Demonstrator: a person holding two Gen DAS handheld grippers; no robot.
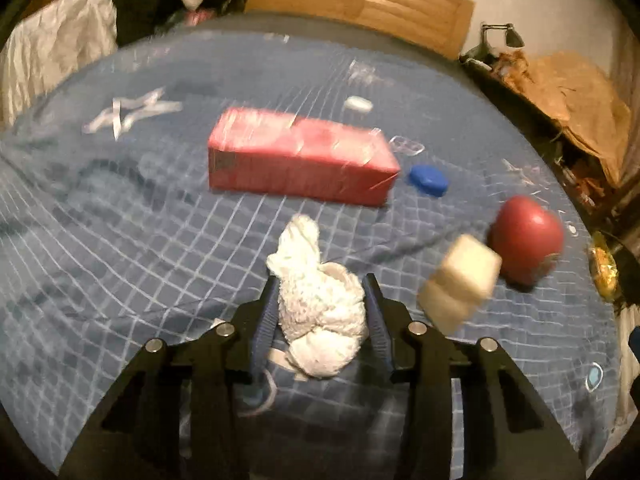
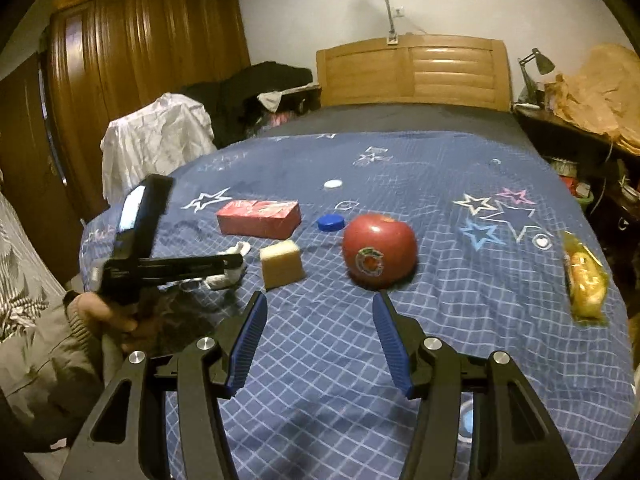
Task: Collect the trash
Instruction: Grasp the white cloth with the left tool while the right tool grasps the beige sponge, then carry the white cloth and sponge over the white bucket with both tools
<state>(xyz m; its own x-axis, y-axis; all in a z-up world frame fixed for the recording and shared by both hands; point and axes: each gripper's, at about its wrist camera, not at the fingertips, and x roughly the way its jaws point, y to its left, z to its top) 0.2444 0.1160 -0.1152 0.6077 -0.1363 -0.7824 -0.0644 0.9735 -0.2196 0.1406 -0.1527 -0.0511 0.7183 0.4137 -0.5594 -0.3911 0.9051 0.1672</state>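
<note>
Crumpled white tissue (image 1: 320, 312) sits near the bed's (image 2: 500, 272) left edge, pinched in my left claw (image 1: 322, 300). Right claw (image 2: 320, 320) gapes empty over open quilt, short of the apple (image 2: 379, 254).

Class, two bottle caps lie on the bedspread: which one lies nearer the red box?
The blue cap. It sits just off the red box's end, toward the apple. The white cap lies farther up the bedspread, toward the headboard.
</note>
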